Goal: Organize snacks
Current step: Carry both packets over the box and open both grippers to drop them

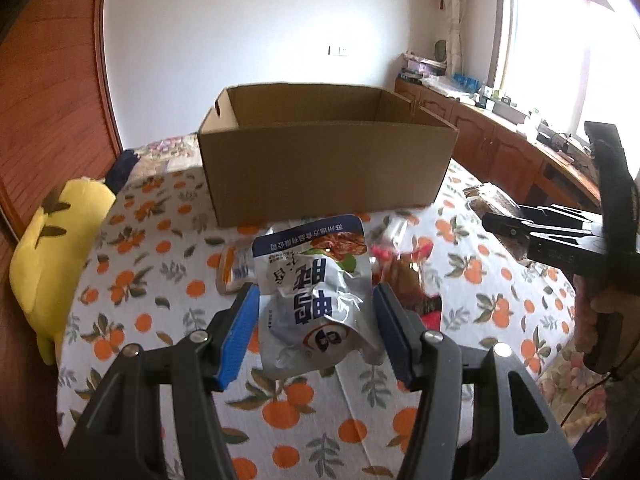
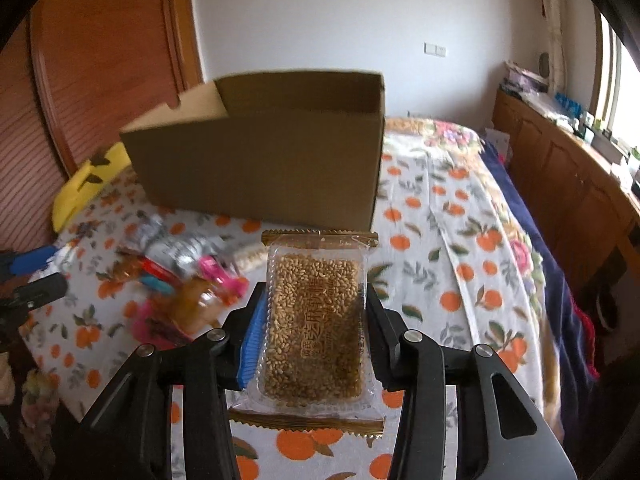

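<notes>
Carrying snacks boxward: left gripper (image 1: 316,312) clamping a pouch (image 1: 316,296), right gripper (image 2: 312,320) clamping a sesame bar (image 2: 316,320); next, reaching over the box (image 1: 328,168).

An orange-print bedsheet (image 1: 168,248) carries a cardboard box (image 1: 326,168) and loose snacks (image 2: 188,276).

This is a bedroom in a home. A bed covered with a white sheet printed with oranges and leaves (image 2: 448,240) fills the middle, with a floral quilt (image 2: 444,132) and a dark blue blanket (image 2: 532,232) lying over it. A yellow plush toy (image 1: 48,256) rests by the reddish-brown slatted wooden headboard (image 1: 52,92). Low wooden cabinets (image 1: 480,132) cluttered with household items run under a bright curtained window (image 1: 572,40), beside plain white walls (image 1: 240,20).
</notes>
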A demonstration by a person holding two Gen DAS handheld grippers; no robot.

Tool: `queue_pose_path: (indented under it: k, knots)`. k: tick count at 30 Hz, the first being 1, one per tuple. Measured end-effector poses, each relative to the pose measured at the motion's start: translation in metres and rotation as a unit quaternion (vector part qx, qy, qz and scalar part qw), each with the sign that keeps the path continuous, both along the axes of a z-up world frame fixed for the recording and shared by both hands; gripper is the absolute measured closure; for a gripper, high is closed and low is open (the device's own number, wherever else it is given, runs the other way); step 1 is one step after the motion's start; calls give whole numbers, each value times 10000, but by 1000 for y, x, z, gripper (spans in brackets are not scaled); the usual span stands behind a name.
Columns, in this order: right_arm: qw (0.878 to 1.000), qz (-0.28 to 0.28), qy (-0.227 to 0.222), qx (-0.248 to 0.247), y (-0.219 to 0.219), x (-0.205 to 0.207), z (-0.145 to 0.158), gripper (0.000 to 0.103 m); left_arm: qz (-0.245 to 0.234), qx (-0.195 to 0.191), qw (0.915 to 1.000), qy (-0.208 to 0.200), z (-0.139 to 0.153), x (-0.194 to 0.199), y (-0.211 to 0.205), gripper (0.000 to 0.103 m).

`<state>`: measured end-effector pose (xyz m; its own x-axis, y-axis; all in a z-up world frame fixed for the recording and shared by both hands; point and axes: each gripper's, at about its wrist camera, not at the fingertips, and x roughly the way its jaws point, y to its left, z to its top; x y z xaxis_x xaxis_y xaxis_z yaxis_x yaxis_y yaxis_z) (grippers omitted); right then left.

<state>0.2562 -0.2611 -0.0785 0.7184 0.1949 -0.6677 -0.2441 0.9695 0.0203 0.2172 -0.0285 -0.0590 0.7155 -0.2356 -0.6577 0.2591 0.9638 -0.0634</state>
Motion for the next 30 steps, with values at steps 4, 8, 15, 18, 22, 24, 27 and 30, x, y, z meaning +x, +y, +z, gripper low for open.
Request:
queue_pose_path:
  k: [4, 8, 15, 18, 22, 24, 27, 30]
  knots:
    - [9997, 146, -163, 63, 9, -1, 19, 58, -28, -16, 9999, -131, 10, 9, 0, 45]
    - [9991, 313, -291, 57, 18, 5, 34, 58, -44, -69, 9996, -263, 20, 22, 1, 45]
    - [9972, 581, -469, 61, 30, 21, 50, 58, -117, -255, 9985, -475, 33, 50, 1, 45]
    - [9962, 659, -562, 85, 33, 29, 58, 58, -190, -301, 9977, -577, 41, 61, -2, 45]
    - [9945, 764, -708, 96, 37, 43, 71, 58, -269, -379, 9961, -749, 56, 78, -4, 45]
    - [9935, 810, -794, 67, 40, 51, 77, 58, -272, -363, 9951, -874, 64, 90, -5, 45]
    - [9924, 860, -877, 19, 43, 61, 82, 58, -267, -354, 9941, -993, 73, 106, -4, 45]
    - [9918, 881, -921, -23, 46, 76, 86, 58, -258, -331, 9939, -1023, 77, 128, -5, 45]
